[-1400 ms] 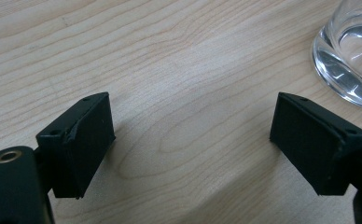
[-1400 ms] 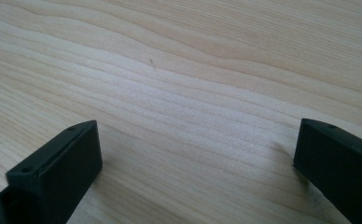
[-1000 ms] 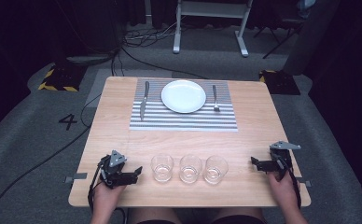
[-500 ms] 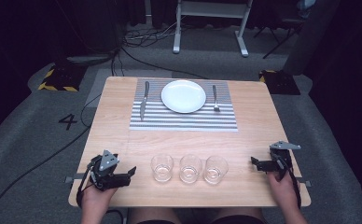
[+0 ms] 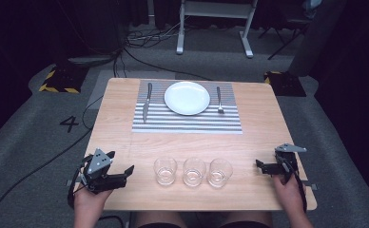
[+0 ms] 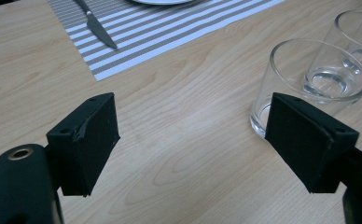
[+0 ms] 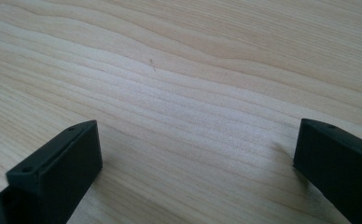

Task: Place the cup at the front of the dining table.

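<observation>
Three clear empty glasses stood in a row near the tabletop's point(image 5: 121, 128) near edge: left glass point(image 5: 165, 170), middle glass point(image 5: 194, 171), right glass point(image 5: 219, 172), close together, upright. In the left gripper view the nearest glass point(image 6: 309, 74) stood just beyond the right-hand jaw, with a second glass point(image 6: 356, 37) behind it; whether the two touched could not be told.

Left tongs point(image 5: 121, 173) were held low at the near left corner, pointing toward the glass row and apart from the left glass. Jaws were spread wide with nothing between them; bare wood showed in the gap in the left gripper view point(image 6: 191, 140). The person's left hand point(image 5: 90, 192) gripped the body from below; a grey three-cornered plate sat on top.

Right tongs point(image 5: 262, 166) were held near the right edge, pointing inward toward the right glass and well clear of it. Jaws were parted wide, with bare wood grain between them in the right gripper view point(image 7: 195, 154). The right hand point(image 5: 287, 187) held them from the near side.

At the far side lay a grey-striped placemat point(image 5: 187, 124) bearing a white plate point(image 5: 187, 98), empty. A knife point(image 5: 147, 101) lay left of the plate, a fork point(image 5: 218, 99) right of it, both on the mat and apart from the plate.

On the grey floor point(image 5: 25, 142) to the left, a "4" marking point(image 5: 70, 124) and black cables.
</observation>
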Tool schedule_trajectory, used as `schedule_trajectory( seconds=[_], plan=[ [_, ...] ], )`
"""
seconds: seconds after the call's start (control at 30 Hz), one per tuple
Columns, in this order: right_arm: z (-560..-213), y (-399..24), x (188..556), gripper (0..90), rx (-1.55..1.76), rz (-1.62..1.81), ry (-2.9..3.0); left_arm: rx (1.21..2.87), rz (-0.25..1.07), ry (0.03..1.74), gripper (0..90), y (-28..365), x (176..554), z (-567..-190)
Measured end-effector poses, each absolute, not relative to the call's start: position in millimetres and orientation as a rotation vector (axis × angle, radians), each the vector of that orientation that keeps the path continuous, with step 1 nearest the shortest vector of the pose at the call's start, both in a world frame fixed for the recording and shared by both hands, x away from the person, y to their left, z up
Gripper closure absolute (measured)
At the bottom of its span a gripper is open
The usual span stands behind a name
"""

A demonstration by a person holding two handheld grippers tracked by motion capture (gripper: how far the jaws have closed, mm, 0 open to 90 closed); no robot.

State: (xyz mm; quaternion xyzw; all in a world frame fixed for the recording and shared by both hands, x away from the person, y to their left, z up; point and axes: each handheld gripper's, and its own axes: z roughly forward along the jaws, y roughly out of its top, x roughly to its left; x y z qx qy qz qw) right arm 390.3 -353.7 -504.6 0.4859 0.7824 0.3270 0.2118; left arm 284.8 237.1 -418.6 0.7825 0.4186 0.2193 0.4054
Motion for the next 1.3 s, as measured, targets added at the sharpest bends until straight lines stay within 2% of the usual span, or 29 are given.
schedule_trajectory(
  seconds=[0.4, 0.73, 1.1, 1.3],
  plan=[
    [-504.6, -353.7, 390.4, 0.9, 1.354, 0.908, 2.172, 1.951, 0.525, 1.005, 17.5, 231.9, 294.5, -408.7],
    [-504.6, -353.6, 390.4, 0.8, 1.354, 0.907, 2.172, 1.854, 0.505, 0.964, 16.7, 210.4, 301.5, -407.2],
    [-504.7, -353.6, 390.3, 0.9, 1.352, 0.907, 2.171, 1.859, 0.488, 0.928, 15.5, 176.0, 301.0, -408.1],
    [-504.7, -353.4, 390.3, 0.9, 1.353, 0.907, 2.169, 1.924, 0.459, 0.906, 15.5, 159.4, 306.7, -416.4]
  ],
)
